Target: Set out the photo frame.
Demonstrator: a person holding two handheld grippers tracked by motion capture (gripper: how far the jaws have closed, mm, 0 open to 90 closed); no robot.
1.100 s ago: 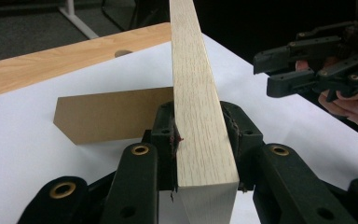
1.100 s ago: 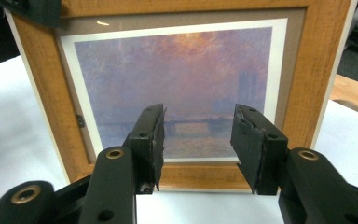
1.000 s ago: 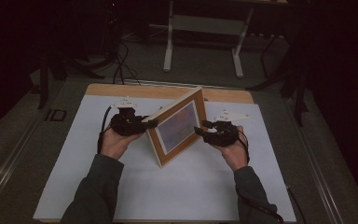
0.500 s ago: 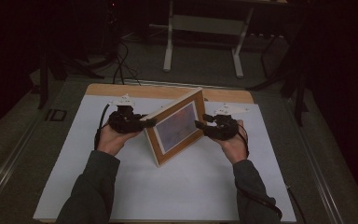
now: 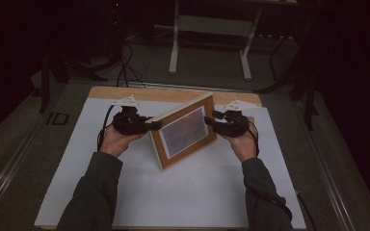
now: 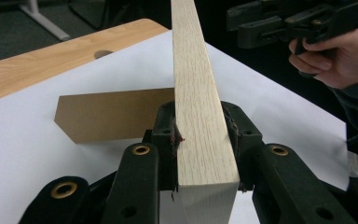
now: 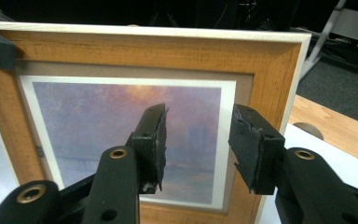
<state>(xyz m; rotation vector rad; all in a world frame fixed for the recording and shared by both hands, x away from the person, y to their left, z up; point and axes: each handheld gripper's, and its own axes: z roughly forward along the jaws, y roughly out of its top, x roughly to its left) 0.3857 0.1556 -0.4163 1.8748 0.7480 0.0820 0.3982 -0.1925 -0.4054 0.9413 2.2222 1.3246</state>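
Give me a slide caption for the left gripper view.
Left tongs clamp the pale wooden edge of an upright picture frame over white paper, brown cardboard stand behind.

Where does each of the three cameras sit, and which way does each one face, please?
High view: above the person's side, looking forward and down at the table; both forearms, left gripper and right gripper flank the picture frame.
Left gripper view: rides the left gripper, jaws clamping the frame's edge.
Right gripper view: rides the right gripper, jaws open, facing the frame's front.
Shared: the frame, in all three.
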